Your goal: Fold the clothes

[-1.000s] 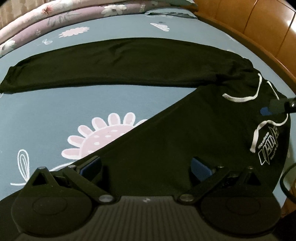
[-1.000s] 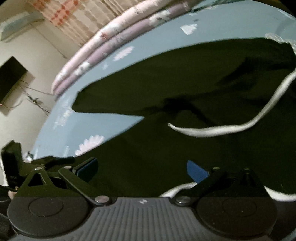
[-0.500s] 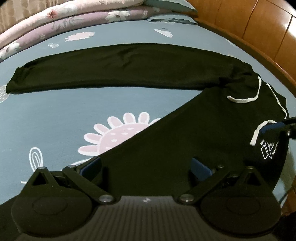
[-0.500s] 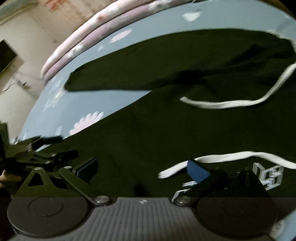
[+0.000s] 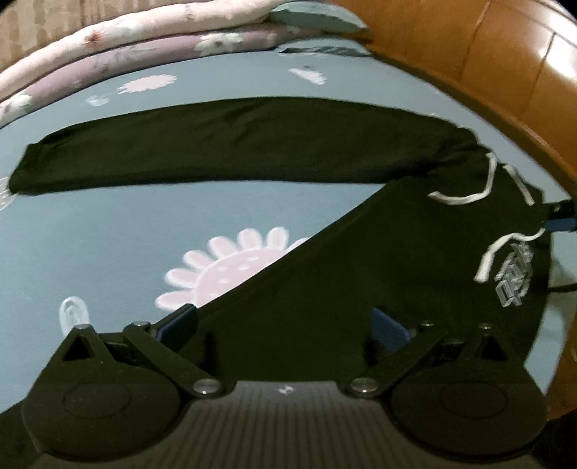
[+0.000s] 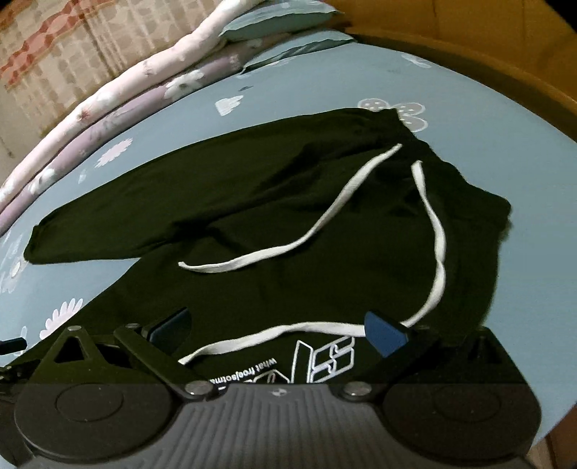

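Black sweatpants (image 5: 252, 144) lie spread on a blue bedsheet (image 5: 108, 223), legs apart in a V. One leg stretches across the far side; the other runs toward my left gripper (image 5: 285, 324), which is open above that leg. White drawstrings (image 6: 310, 223) trail over the waist end, next to a white printed logo (image 6: 324, 364). My right gripper (image 6: 277, 332) stands open just above the waistband by the logo, nothing between its fingers. Its blue tip shows at the right edge of the left wrist view (image 5: 562, 225).
Folded floral quilts (image 5: 137, 39) and a pillow (image 6: 274, 18) line the far side of the bed. A wooden headboard (image 5: 487, 54) runs along the right. The sheet carries pink and white flower prints (image 5: 230, 267). The bed's edge is close on the right.
Both grippers have pulled back and risen, so more of the pants shows. The right gripper moved toward the waistband's near edge; the logo now sits between its fingers.
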### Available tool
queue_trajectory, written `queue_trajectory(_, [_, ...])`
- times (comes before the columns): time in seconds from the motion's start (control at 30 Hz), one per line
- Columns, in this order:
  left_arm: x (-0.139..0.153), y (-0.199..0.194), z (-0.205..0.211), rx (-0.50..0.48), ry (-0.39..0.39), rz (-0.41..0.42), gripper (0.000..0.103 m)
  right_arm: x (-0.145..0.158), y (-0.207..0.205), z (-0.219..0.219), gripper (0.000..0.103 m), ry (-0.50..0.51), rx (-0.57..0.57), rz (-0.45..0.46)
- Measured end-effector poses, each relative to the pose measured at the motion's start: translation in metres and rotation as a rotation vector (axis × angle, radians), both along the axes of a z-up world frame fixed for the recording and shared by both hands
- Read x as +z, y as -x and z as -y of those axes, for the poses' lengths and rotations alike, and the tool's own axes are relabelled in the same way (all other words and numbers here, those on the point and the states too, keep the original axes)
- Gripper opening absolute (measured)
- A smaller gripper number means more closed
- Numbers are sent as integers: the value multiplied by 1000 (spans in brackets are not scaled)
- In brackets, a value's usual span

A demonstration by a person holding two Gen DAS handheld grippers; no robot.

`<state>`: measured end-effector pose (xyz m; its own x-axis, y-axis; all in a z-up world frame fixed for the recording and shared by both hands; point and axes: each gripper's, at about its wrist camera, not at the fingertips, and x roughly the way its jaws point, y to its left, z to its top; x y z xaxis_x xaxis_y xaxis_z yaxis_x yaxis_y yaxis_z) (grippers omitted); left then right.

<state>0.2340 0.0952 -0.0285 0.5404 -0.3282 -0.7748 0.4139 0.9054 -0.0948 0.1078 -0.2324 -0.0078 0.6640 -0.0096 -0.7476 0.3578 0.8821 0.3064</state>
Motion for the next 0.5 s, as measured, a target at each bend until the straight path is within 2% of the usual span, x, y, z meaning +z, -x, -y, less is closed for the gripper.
queue_trajectory(0.03, [2,-3,5,-31,6,8,80,0,2,0,103,-5,-4,6])
queue_trajectory(0.17, [2,-16,44,-171,-14,36,63,5,16,1,103,-19,-7,38])
queue_trajectory(0.27, [0,-18,87,-326,-8,52,50,12,31,6,103,-9,-19,59])
queue_trajectory(0.3, [-1,-17,101,-380,-4,57,42,13,35,10,103,-10,-28,68])
queue_trajectory(0.5, [-19,-8,167,-547,-71,46,25,16,48,32,103,-22,-46,105])
